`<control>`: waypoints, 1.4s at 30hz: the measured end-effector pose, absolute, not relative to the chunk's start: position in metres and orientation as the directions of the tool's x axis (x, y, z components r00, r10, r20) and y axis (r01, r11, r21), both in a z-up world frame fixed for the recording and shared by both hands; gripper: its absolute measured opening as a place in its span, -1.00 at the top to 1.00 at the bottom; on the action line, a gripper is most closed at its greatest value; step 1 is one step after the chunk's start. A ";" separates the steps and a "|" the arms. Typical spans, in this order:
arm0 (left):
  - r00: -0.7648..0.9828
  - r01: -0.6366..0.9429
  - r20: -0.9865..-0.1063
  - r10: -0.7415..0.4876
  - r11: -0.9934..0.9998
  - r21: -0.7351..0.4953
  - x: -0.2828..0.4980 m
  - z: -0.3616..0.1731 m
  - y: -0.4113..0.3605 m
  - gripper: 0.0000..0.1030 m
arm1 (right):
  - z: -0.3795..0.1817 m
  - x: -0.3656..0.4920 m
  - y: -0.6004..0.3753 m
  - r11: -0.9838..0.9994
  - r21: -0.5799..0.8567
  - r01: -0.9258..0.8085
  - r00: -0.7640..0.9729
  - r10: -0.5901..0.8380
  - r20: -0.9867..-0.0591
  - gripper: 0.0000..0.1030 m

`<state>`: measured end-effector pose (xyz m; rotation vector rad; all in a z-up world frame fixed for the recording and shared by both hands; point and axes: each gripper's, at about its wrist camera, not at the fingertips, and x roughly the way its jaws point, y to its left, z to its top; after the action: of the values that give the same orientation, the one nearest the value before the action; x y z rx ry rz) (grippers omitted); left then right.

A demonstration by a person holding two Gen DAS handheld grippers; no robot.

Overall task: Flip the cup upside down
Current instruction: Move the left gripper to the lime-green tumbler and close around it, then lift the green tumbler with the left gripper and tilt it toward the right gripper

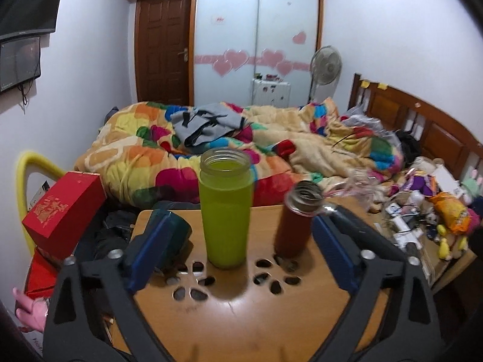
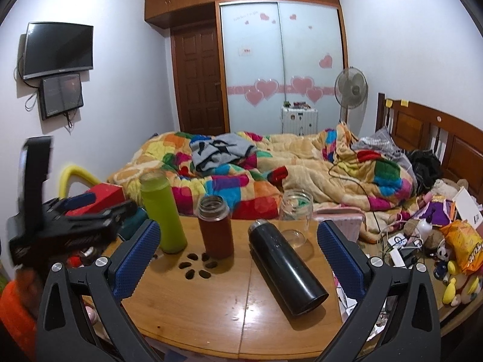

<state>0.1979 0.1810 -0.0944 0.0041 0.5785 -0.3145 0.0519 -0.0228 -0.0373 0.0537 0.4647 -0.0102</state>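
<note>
Beside the green cup (image 1: 225, 211), a red bottle (image 1: 297, 223) stands.

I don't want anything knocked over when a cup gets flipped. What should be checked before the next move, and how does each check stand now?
1. Left gripper open, holding nothing: ok.
2. Right gripper open, holding nothing: ok.
3. Green cup centred between the left fingers, upright, mouth up: ok.
4. Green cup empty: cannot tell, its wall is opaque.
5. Room beside it: not ok, the red-brown bottle stands close on its right.
6. Table free for setting down: not ok, the black flask lies on its side across the middle.
</note>
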 end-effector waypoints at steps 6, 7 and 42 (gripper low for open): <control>0.787 0.256 -0.566 -0.246 0.965 -0.063 0.251 -0.123 0.168 -0.78 | -0.059 0.077 -0.039 0.998 0.062 0.026 0.871 0.008 -0.492 -1.00; 0.787 0.252 -0.571 -0.232 0.967 -0.046 0.259 -0.127 0.164 -0.78 | -0.063 0.081 -0.041 0.998 0.063 0.026 0.867 0.009 -0.497 -1.00; 0.464 0.600 -0.672 -0.577 0.763 -0.241 0.150 -0.124 0.123 -0.21 | -0.172 0.081 -0.004 0.957 0.093 -0.273 0.719 0.268 -0.641 -1.00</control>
<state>0.1495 0.1229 -0.1238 0.0307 0.8139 -0.7233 0.0811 -0.0045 -0.1724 -0.0082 0.7078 0.2992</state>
